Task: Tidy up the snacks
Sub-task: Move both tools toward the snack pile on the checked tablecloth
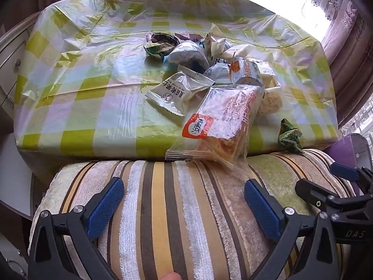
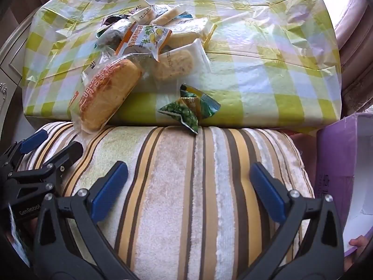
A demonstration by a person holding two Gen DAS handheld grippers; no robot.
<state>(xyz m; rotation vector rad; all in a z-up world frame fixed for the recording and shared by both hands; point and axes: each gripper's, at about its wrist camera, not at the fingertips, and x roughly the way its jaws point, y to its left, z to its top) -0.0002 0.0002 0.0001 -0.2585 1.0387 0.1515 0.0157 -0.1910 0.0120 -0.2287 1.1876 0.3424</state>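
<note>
A pile of wrapped snacks lies on a table under a green-and-white checked plastic cloth. A clear-wrapped sandwich cake with an orange label hangs over the table's near edge; the right wrist view shows the cake at left. A small green packet sits at the edge, and the same packet appears at right in the left wrist view. My left gripper and right gripper both hover open and empty above a striped cushion, short of the table.
A purple cardboard box stands at the right of the cushion, with part of a hand at its lower edge. Pale cabinet drawers flank the table's left side. Curtains and a bright window lie behind the table.
</note>
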